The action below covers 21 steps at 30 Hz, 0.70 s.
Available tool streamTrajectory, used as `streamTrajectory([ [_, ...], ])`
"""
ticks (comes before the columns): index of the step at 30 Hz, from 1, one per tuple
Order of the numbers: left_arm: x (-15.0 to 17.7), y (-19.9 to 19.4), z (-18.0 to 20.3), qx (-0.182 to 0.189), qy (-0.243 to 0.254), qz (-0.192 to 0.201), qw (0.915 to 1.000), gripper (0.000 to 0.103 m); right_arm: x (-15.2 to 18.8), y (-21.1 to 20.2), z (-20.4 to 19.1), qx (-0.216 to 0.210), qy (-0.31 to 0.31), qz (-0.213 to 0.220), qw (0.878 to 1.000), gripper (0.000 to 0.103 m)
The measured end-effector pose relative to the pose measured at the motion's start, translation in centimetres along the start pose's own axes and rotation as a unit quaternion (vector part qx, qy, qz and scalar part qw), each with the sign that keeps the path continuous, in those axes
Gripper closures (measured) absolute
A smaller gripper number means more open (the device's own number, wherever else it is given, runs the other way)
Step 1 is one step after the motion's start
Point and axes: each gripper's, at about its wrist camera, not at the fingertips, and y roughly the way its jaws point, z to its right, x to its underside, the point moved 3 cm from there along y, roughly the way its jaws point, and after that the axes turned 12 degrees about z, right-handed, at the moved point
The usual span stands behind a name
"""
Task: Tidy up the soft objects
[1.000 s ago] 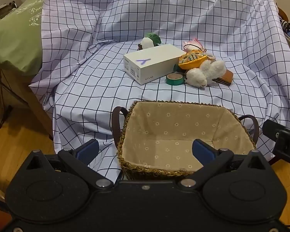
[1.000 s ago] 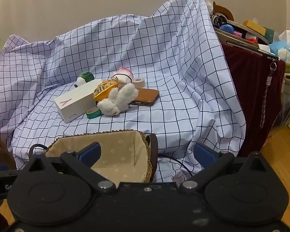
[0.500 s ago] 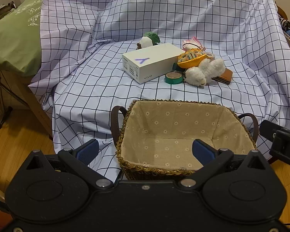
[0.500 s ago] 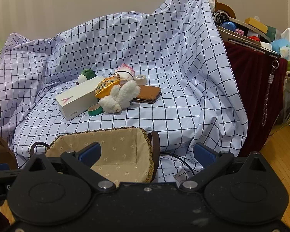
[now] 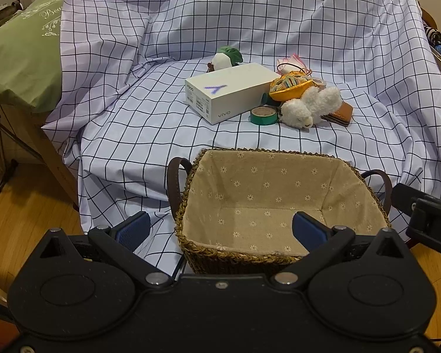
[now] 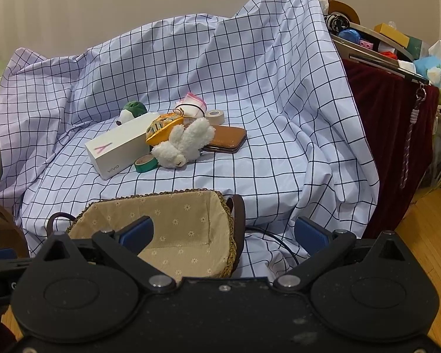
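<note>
The white plush toy (image 6: 185, 144) lies well beyond both pairs of fingers, past the empty lined wicker basket (image 5: 282, 206), its long axis slanting up to the right, resting against the brown wallet (image 6: 227, 138). From the right gripper (image 6: 225, 231) it sits ahead and slightly left, likely the nearer reach; from the left gripper (image 5: 220, 226), ahead and right. Both grippers hover low and level, fingers spread, holding nothing.

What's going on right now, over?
Both grippers, left and right, open, empty. White plush toy on sheet, basket empty. Nothing blocking.
</note>
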Motion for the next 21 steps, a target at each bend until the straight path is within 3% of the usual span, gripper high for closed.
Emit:
streamTrajectory([
  [21, 0.37, -0.07, -0.04, 0.001, -0.002, -0.001, 1.0000, 0.003, 0.16, 0.04, -0.03, -0.001, 0.000, -0.005, 1.000, 0.001],
])
